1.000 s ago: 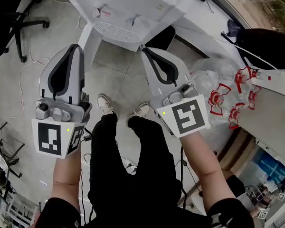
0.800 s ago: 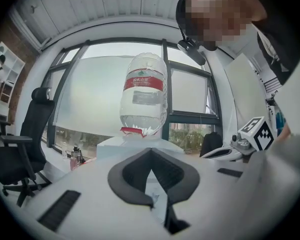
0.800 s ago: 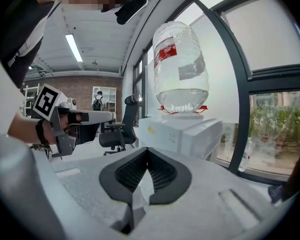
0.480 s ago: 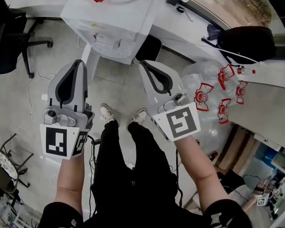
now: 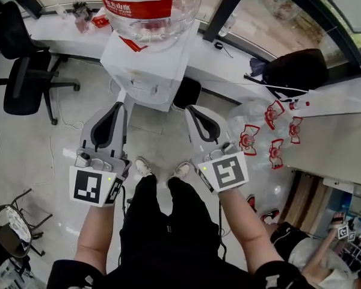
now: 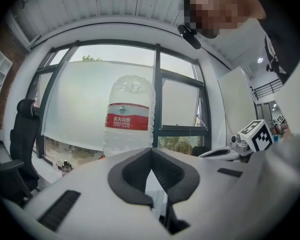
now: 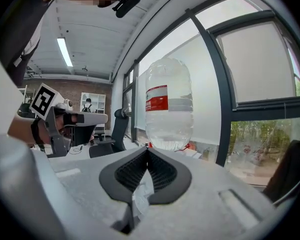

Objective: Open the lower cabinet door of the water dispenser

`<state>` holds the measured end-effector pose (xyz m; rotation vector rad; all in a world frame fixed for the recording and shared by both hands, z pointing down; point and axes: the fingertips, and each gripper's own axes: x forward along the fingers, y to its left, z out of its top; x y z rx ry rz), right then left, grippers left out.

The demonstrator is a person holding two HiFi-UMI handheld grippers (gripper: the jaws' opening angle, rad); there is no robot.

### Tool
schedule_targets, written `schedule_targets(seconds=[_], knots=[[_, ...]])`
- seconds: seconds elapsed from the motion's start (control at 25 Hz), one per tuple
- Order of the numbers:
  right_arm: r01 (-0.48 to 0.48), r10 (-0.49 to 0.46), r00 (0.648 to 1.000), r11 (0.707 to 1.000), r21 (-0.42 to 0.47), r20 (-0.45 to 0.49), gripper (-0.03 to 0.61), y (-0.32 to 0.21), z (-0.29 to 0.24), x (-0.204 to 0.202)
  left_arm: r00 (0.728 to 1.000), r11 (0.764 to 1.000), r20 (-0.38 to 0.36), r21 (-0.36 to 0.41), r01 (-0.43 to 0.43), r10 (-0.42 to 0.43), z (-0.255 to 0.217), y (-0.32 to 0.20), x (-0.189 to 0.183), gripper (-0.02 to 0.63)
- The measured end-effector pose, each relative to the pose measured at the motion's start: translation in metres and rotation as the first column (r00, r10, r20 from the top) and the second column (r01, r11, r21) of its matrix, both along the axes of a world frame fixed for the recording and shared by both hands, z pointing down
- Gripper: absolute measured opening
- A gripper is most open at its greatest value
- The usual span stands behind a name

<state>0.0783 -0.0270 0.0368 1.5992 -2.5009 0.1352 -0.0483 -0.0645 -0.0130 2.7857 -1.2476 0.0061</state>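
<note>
Approach step: left hand-held gripper (image 5: 116, 106) and right hand-held gripper (image 5: 191, 108) pinched together, empty; next I'd drop to the lower door of the dispenser (image 5: 145, 71).

Left tongs (image 5: 117, 105) and right tongs (image 5: 191, 108) are pale grey (black-lined, with square-marked cubes (image 5: 227, 172)); trousers (image 5: 168, 221) black.

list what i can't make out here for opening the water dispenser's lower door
- Lower cabinet door: the head view looks steeply down on the water dispenser, whose top hides it.
- Dispenser body: in the gripper views, left gripper and right gripper, fingers shut, cover it; only the bottle shows.
- Bottle top: cut off by the head view's upper edge.
</note>
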Motion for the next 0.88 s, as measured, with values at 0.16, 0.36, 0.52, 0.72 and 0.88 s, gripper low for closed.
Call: schedule_targets(seconds=[0.16, 0.36, 0.52, 0.72, 0.88], knots=[[-0.019, 0.019, 1.0, 1.0, 0.013, -0.009, 0.005, 0.006, -0.026, 0.0, 0.999, 0.999, -0.008, 0.022, -0.031, 0.031, -0.027, 0.003, 0.001, 0.008], [-0.062, 0.062, 0.998, 0.998, 0.026, 0.012, 0.005, 0.003, -0.049, 0.01, 0.998, 0.997, -0.02, 0.039, -0.065, 0.066, -0.052, 0.001, 0.009, 0.008], [-0.078, 0.077, 0.997, 0.996, 0.032, 0.021, 0.005, 0.003, -0.063, 0.011, 0.997, 0.996, -0.015, 0.037, -0.079, 0.08, -0.065, 0.003, 0.007, 0.008], [-0.087, 0.086, 0.996, 0.995, 0.056, 0.024, 0.005, -0.002, -0.08, 0.009, 0.996, 0.995, -0.026, 0.043, -0.09, 0.091, -0.081, 0.001, 0.004, 0.008], [-0.083, 0.081, 0.996, 0.994, 0.072, 0.028, 0.005, -0.001, -0.091, 0.01, 0.997, 0.994, -0.016, 0.076, -0.079, 0.08, -0.096, -0.004, 0.001, 0.008]])
